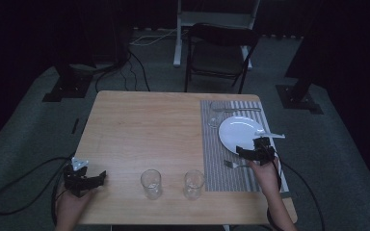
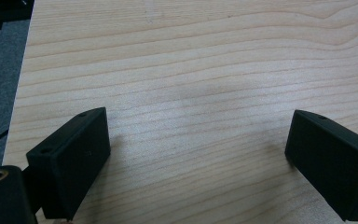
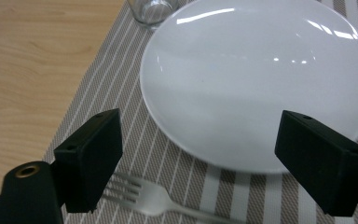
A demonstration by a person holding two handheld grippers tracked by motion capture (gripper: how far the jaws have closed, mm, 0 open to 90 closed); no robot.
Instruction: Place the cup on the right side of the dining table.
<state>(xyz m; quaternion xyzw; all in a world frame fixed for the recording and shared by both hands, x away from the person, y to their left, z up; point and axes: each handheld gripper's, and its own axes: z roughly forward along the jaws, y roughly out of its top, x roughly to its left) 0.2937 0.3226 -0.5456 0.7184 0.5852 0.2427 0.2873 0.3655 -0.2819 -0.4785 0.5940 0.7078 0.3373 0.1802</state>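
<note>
Two glasses (image 1: 151, 183) visible from high view; right hand-held gripper (image 3: 198, 163) spread above fork (image 3: 149, 198), plate (image 3: 261, 79); left hand-held gripper (image 2: 196, 158) spread.

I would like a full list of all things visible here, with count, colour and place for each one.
table: 1, light wood, centre
placemat: 1, grey-striped, table's right part
plate: 1, white, on placemat
fork: 1, silver, on placemat near plate's front edge
knife: 1, silver, at plate's right edge
glasses: 3, clear; two at front edge, one on placemat beside plate
chair: 1, dark, behind table
left gripper: 1, black, open, over bare wood
right gripper: 1, black, open, over fork and plate
</note>
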